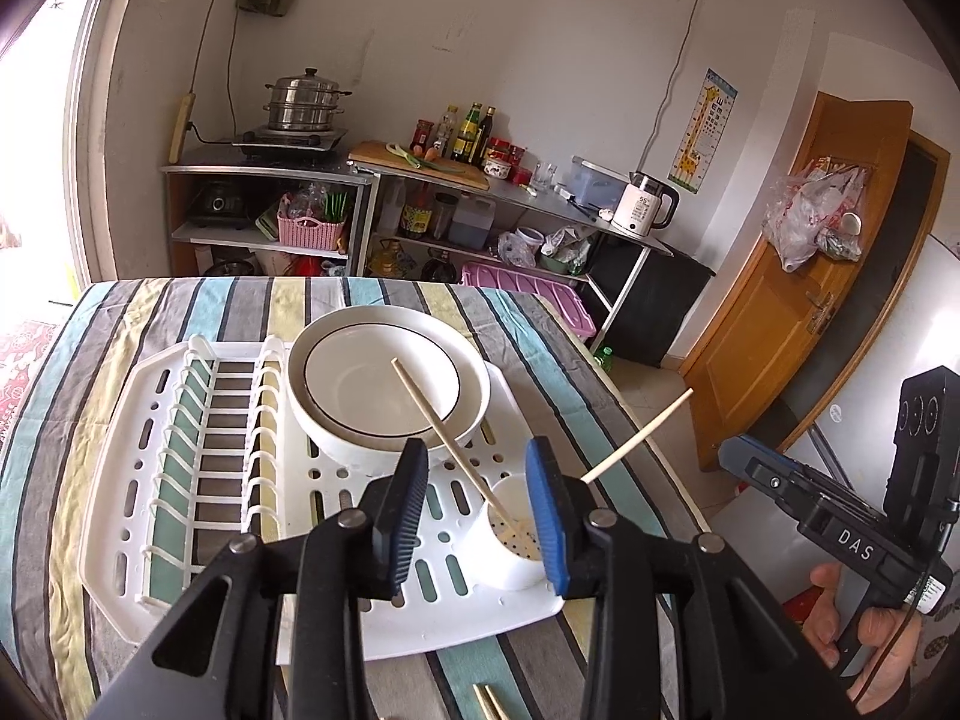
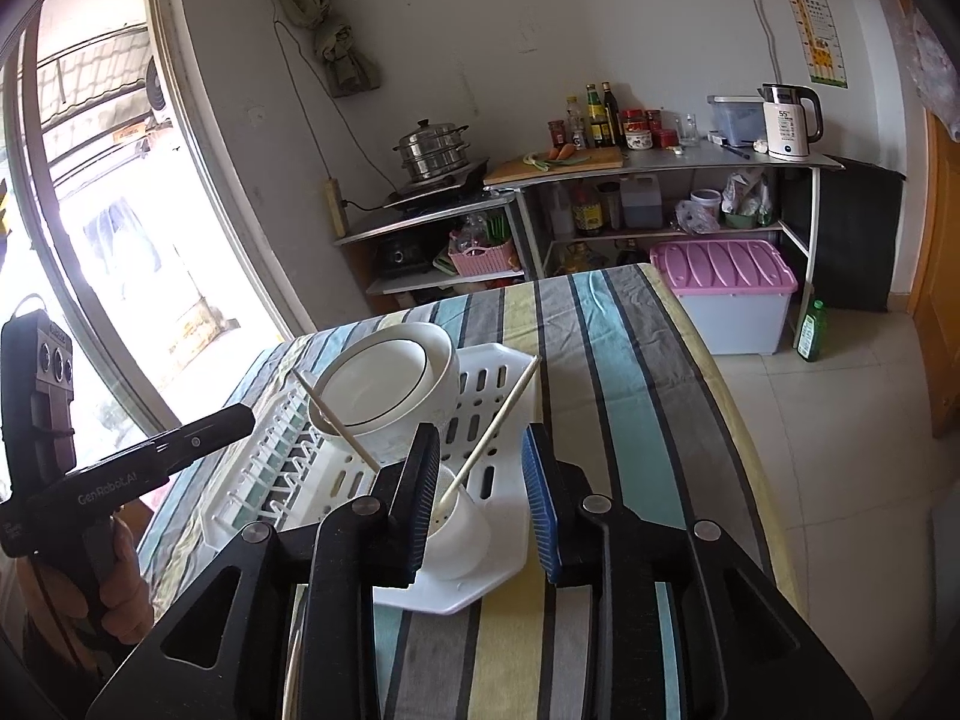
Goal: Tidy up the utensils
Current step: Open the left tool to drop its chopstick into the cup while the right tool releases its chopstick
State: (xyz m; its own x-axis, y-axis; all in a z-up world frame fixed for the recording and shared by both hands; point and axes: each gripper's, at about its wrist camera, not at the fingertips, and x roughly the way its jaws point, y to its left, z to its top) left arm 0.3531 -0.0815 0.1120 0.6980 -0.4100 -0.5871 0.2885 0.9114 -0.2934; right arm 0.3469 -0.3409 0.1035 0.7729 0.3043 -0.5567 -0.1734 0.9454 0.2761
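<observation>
A white dish rack point(image 1: 150, 516) point(image 2: 510, 372) lies on the striped table. Its white utensil cup point(image 1: 507, 558) point(image 2: 462, 540) holds two wooden chopsticks that lean apart, one point(image 1: 447, 435) point(image 2: 336, 420) across the bowl, the other point(image 1: 639, 437) point(image 2: 498, 420) to the right. My left gripper point(image 1: 480, 516) is open and empty just above and around the cup. My right gripper point(image 2: 486, 510) is open and empty, also close over the cup. More chopsticks point(image 1: 489, 702) lie on the cloth at the near edge.
A white bowl with a plate in it point(image 1: 390, 384) point(image 2: 390, 384) sits on the rack behind the cup. The striped tablecloth point(image 1: 72, 420) point(image 2: 630, 390) covers the table. Kitchen shelves point(image 1: 372, 210), a pink-lidded box point(image 2: 726, 294) and a wooden door point(image 1: 798, 300) stand beyond.
</observation>
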